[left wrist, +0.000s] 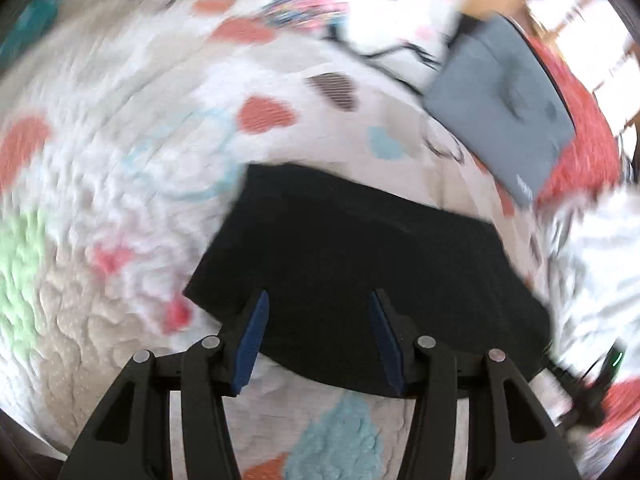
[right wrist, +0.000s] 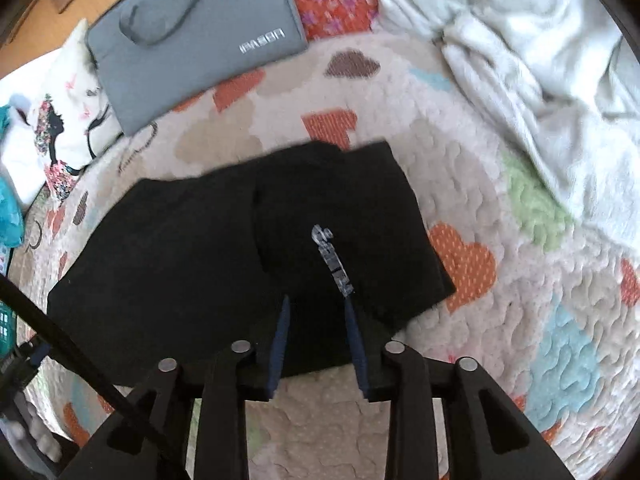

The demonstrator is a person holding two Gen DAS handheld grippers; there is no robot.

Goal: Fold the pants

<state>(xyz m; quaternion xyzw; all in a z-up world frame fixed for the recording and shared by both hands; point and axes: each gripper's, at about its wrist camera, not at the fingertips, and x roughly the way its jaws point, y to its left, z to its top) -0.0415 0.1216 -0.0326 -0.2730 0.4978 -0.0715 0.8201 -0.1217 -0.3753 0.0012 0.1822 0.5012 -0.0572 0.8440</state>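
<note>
My left gripper has jaws open, nothing between them, hovering over the near edge of the folded black pants on the quilted bed cover. My right gripper jaws are part open, empty, angled down over the pants. Right view alone shows the white logo; both show the grey laptop bag.

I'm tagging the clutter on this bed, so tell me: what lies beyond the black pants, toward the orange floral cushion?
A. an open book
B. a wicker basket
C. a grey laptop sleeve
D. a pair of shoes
C: the grey laptop sleeve with a carry handle lies flat beyond the black pants.
</note>
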